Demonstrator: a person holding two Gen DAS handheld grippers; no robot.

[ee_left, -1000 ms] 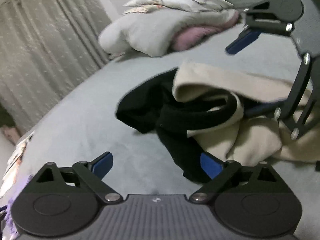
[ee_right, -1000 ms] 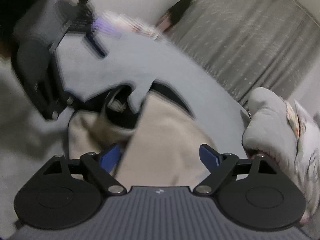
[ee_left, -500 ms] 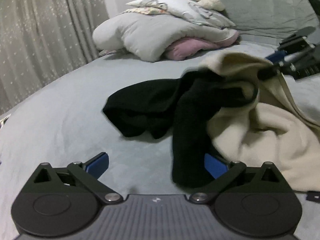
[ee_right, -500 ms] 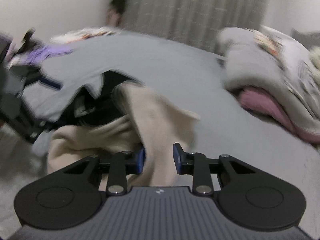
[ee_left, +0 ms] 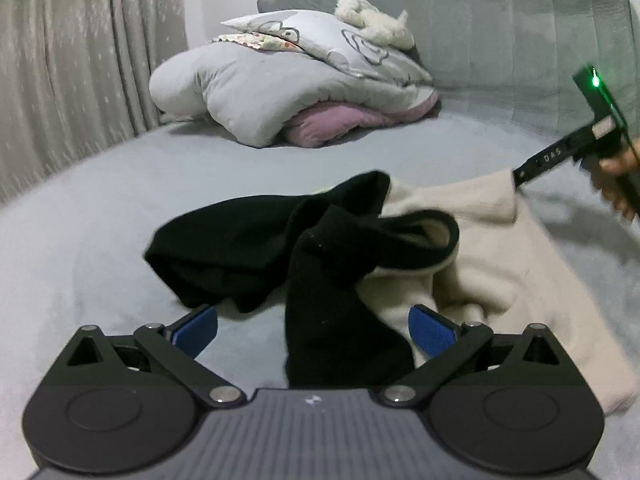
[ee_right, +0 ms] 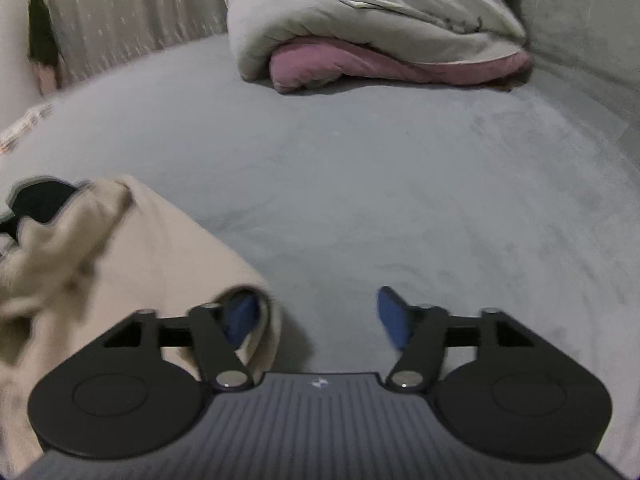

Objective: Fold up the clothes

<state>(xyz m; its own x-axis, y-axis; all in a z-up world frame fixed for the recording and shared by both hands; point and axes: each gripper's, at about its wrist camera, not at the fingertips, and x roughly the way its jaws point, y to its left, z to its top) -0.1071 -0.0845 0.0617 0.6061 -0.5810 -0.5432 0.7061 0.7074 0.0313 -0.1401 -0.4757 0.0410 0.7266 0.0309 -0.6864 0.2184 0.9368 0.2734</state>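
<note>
A crumpled garment lies on the grey bed, with a cream part [ee_left: 492,264] and a black part [ee_left: 248,240]. My left gripper [ee_left: 314,330] is open low over its near edge, and a black fold [ee_left: 340,344] sits between the blue pads without being pinched. My right gripper [ee_right: 316,316] is open too. A cream edge [ee_right: 120,264] loops over its left pad [ee_right: 240,316], while the right pad is over bare bed. In the left wrist view the right gripper [ee_left: 532,168], held by a hand [ee_left: 616,188], touches the garment's far right corner.
Rolled grey and pink bedding [ee_left: 288,92] with a patterned pillow and a fluffy white item is piled at the back, against the grey padded headboard [ee_left: 500,20]. Curtains [ee_left: 72,60] hang on the left. Bare grey bed [ee_right: 400,184] spreads around the garment.
My right gripper was shut on the cream cloth half a second ago and has opened, swinging to face the bedding pile. The left gripper has levelled out close to the black fold.
</note>
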